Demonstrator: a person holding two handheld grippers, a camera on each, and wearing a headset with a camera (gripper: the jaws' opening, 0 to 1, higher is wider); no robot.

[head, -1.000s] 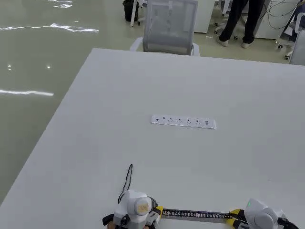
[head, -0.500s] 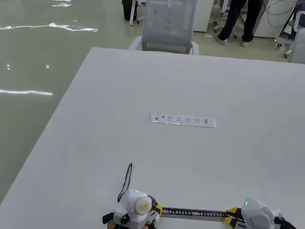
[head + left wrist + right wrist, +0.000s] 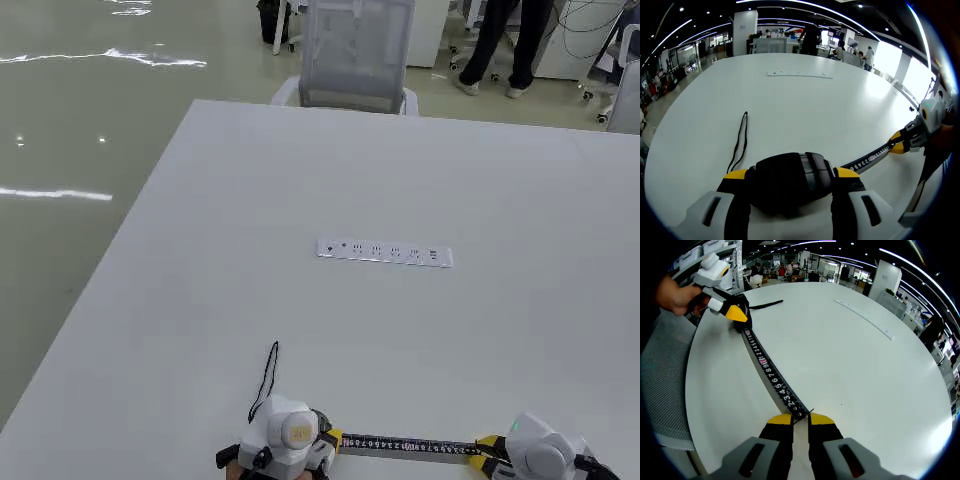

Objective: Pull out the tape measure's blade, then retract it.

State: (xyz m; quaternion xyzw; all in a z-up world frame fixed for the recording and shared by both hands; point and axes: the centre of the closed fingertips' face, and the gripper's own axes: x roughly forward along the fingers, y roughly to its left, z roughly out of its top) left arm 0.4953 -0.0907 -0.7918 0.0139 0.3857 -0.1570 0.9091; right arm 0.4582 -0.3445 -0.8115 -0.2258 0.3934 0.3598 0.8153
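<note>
My left tool (image 3: 791,173) hugs the tape measure (image 3: 787,192) at the near edge of the tabletop (image 3: 855,365), my right tool (image 3: 800,419) pinches the tip of its pulled-out blade (image 3: 771,377), so next I think I ease it back in.

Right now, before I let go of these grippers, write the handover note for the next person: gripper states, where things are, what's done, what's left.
The left gripper is shut on the tape measure case, near the table edge closest to the person.
The right gripper is shut on the tip of the blade, off to the right of the case.
The blade is stretched out between the two grippers. The black strap lies on the table beyond the left gripper.
Done: blade pulled out.
Left: retract the blade, probably by easing the right gripper back toward the case.
</note>
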